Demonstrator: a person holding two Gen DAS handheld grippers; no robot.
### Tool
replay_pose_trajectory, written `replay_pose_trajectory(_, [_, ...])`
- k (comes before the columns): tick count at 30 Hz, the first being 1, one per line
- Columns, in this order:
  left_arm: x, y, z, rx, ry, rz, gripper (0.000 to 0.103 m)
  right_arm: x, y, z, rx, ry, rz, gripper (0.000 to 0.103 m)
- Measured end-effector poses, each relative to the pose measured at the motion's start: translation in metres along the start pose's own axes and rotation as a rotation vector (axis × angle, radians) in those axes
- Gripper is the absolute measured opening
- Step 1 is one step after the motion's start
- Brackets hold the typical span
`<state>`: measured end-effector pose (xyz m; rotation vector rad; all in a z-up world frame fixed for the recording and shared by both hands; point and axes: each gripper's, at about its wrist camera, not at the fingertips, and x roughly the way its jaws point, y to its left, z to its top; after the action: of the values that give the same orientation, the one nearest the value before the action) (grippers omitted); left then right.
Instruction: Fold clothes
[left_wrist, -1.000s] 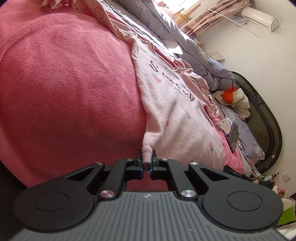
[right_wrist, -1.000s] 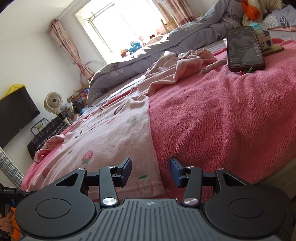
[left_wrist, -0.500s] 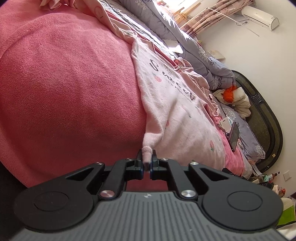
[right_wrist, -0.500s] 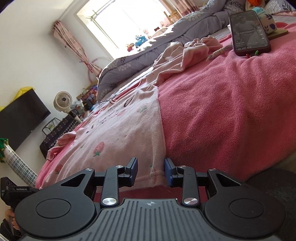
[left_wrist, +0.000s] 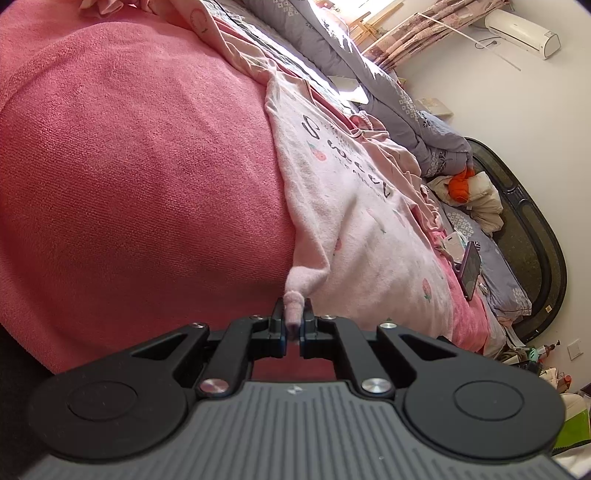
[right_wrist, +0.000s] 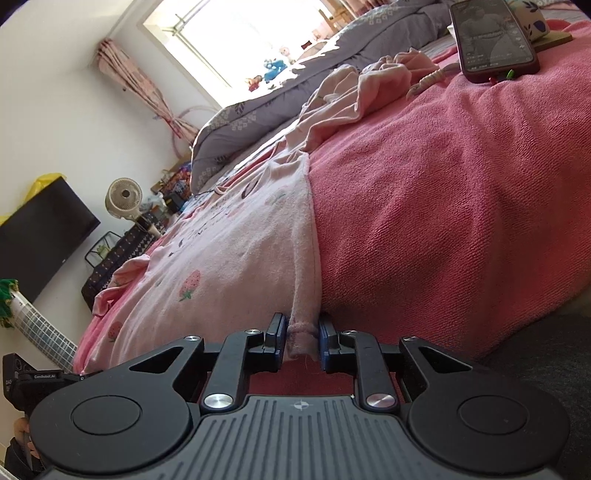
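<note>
A pale pink shirt (left_wrist: 351, 206) with strawberry prints and dark letters lies spread flat on the pink bed cover (left_wrist: 147, 166). My left gripper (left_wrist: 293, 325) is shut on one bottom corner of it, a small tuft of cloth pinched between the pads. In the right wrist view the same shirt (right_wrist: 240, 251) runs away from me. Its other hem corner hangs between the jaws of my right gripper (right_wrist: 303, 339), which are closing on it. The cloth nearly fills the narrow gap.
A phone (right_wrist: 491, 40) lies on the bed cover (right_wrist: 443, 203) at the far right. A crumpled pink garment (right_wrist: 369, 85) and a grey quilt (right_wrist: 295, 96) lie beyond the shirt. A fan (right_wrist: 123, 195) and a dark screen stand by the wall.
My right gripper's jaws have narrowed from wide apart to close around the shirt's hem corner, and it has edged in towards the cloth. The left gripper has held still.
</note>
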<state>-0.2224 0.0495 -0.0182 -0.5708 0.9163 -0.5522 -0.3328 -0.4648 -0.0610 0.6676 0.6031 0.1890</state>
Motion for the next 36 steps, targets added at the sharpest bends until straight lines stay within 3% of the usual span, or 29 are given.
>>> replay_pose_trajectory(2, [0.000, 0.000, 0.000, 0.000, 0.000, 0.000, 0.002, 0.004, 0.001, 0.000, 0.008, 0.001, 0.013, 0.028])
replay_pose_trajectory(6, [0.001, 0.001, 0.001, -0.001, 0.000, 0.001, 0.002, 0.000, -0.003, 0.001, 0.053, -0.004, 0.035, 0.027])
replay_pose_trajectory(9, [0.001, 0.000, 0.001, -0.004, -0.002, -0.002, 0.002, -0.005, -0.005, 0.001, 0.085, -0.014, 0.033, 0.010])
replay_pose_trajectory(13, [-0.015, -0.012, 0.008, -0.004, -0.047, -0.066, 0.002, -0.025, -0.002, 0.011, 0.237, -0.066, 0.198, 0.008])
replay_pose_trajectory(17, [-0.044, -0.038, 0.016, 0.090, -0.133, -0.126, 0.002, -0.055, 0.015, 0.030, 0.257, -0.152, 0.313, 0.008])
replay_pose_trajectory(20, [-0.047, -0.043, 0.013, 0.135, -0.126, -0.064, 0.002, -0.065, 0.031, 0.034, 0.130, -0.148, 0.203, 0.008])
replay_pose_trajectory(25, [-0.021, -0.017, -0.003, 0.088, 0.007, 0.124, 0.002, -0.035, 0.023, 0.006, -0.025, -0.015, -0.118, 0.008])
replay_pose_trajectory(29, [-0.003, -0.012, -0.020, 0.185, 0.105, 0.362, 0.003, -0.012, 0.022, -0.014, -0.130, 0.059, -0.221, 0.009])
replay_pose_trajectory(31, [-0.005, -0.008, -0.026, 0.217, 0.126, 0.418, 0.003, -0.008, 0.024, -0.017, -0.200, 0.115, -0.270, 0.010])
replay_pose_trajectory(33, [-0.019, -0.006, -0.023, 0.219, 0.099, 0.450, 0.004, -0.010, 0.024, -0.021, -0.251, 0.153, -0.325, 0.012])
replay_pose_trajectory(36, [-0.039, -0.017, -0.004, 0.267, 0.016, 0.509, 0.004, -0.035, 0.023, -0.008, -0.275, 0.074, -0.366, 0.014])
